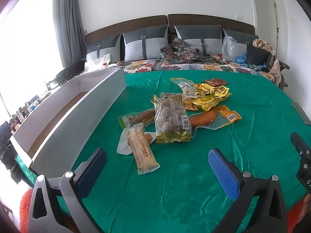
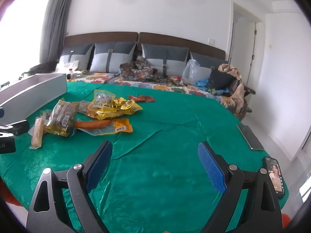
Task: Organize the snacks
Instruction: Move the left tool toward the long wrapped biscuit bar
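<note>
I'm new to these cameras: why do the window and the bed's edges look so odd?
Left wrist view: the window is blown out to white glare, and the fisheye lens bows the brown headboard. Right wrist view: the same bend curves the green velvet cloth, corners go dark, yet the snack packets stay sharp.

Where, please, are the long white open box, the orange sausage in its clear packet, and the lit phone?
Long white open box (image 1: 81, 106), left wrist view, on its near side wall.
Orange sausage (image 2: 92, 124), right wrist view, mid-length.
Lit phone (image 2: 276, 174), right wrist view, on its screen.
</note>
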A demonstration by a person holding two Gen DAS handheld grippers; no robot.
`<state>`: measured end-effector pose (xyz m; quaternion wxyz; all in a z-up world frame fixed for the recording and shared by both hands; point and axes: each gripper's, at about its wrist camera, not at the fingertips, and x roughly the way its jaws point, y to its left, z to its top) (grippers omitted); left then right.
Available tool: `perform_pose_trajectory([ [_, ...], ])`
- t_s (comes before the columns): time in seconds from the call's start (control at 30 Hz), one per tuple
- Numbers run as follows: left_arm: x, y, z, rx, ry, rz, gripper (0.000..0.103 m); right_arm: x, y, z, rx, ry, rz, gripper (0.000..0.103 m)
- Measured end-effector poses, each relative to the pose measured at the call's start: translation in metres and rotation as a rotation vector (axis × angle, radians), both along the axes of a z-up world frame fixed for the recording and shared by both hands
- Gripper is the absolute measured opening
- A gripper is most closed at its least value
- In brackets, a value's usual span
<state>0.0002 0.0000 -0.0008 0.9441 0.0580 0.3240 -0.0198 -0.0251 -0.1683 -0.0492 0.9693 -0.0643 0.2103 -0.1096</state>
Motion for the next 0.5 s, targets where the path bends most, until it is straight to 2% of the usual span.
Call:
perform_pose_trajectory([
  [0.5, 0.005, 0.004, -0.011, 0.014, 0.024, 0.007, 0.103, 0.003, 0.000, -0.004, 0.008, 0.015, 0.002, 0.092],
])
